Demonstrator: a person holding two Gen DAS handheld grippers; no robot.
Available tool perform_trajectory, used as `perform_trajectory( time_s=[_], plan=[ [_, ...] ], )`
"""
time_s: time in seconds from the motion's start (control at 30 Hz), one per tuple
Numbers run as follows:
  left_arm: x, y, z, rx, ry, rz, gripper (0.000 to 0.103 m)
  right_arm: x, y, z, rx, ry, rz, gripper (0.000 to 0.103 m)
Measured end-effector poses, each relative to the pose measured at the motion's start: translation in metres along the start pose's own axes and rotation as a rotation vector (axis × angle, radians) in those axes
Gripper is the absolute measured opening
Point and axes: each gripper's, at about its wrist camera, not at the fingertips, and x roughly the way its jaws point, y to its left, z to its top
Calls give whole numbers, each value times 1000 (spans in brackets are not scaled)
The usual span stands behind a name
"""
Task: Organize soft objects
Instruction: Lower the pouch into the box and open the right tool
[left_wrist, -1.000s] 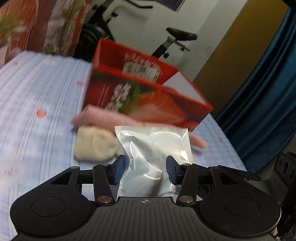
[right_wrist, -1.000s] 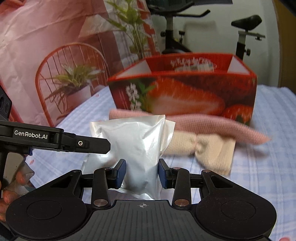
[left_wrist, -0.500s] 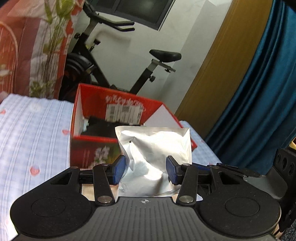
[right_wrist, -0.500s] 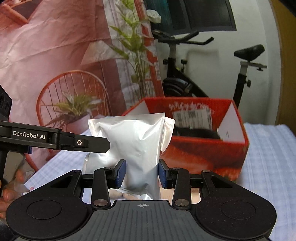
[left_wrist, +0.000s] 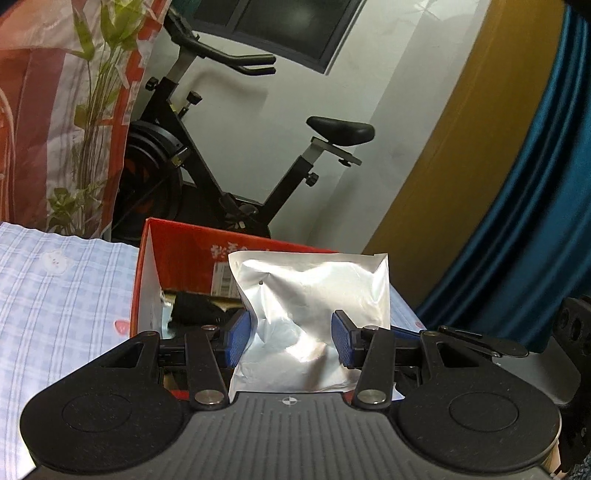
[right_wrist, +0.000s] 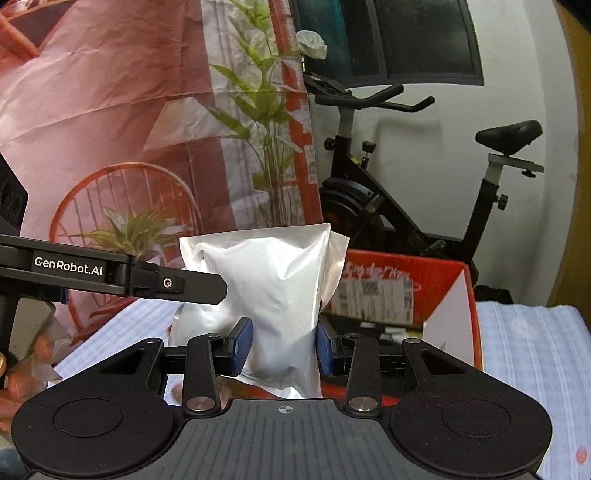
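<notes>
- Both tongs—left tongs (left_wrist: 291, 341), right tongs (right_wrist: 284, 345)—clenched on the silver pouch (left_wrist: 314, 317).
- You've lifted it off the bed—red box (right_wrist: 448, 291) at 2 o'clock, drop-in next.

The silver pouch (left_wrist: 314, 317) hides much of the red box's (left_wrist: 177, 243) interior; its dark contents (left_wrist: 192, 312) stay unidentifiable.

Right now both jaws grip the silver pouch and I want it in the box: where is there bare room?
In the red box, the white floor along its left wall looks free, though partly hidden by the silver pouch. A black item crowds the middle. The checked sheet left of the box is bare.
</notes>
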Motion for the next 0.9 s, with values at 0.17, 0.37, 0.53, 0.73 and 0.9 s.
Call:
perform_trajectory(
  time_s=[0.17, 0.37, 0.53, 0.73, 0.9],
  plan=[
    [32, 14, 14, -8, 22, 19, 50, 36, -16, 12, 6, 27, -10, 34],
    [65, 30, 19, -21, 66, 38, 50, 79, -35, 12, 26, 79, -29, 35],
    [86, 35, 16, -23, 119, 47, 50, 104, -47, 4, 33, 137, -62, 35],
    [92, 39, 14, -21, 141, 56, 50, 118, -52, -6, 54, 190, -98, 35],
    [86, 40, 16, -9, 131, 91, 50, 124, -49, -9, 66, 226, -156, 38]
  ],
)
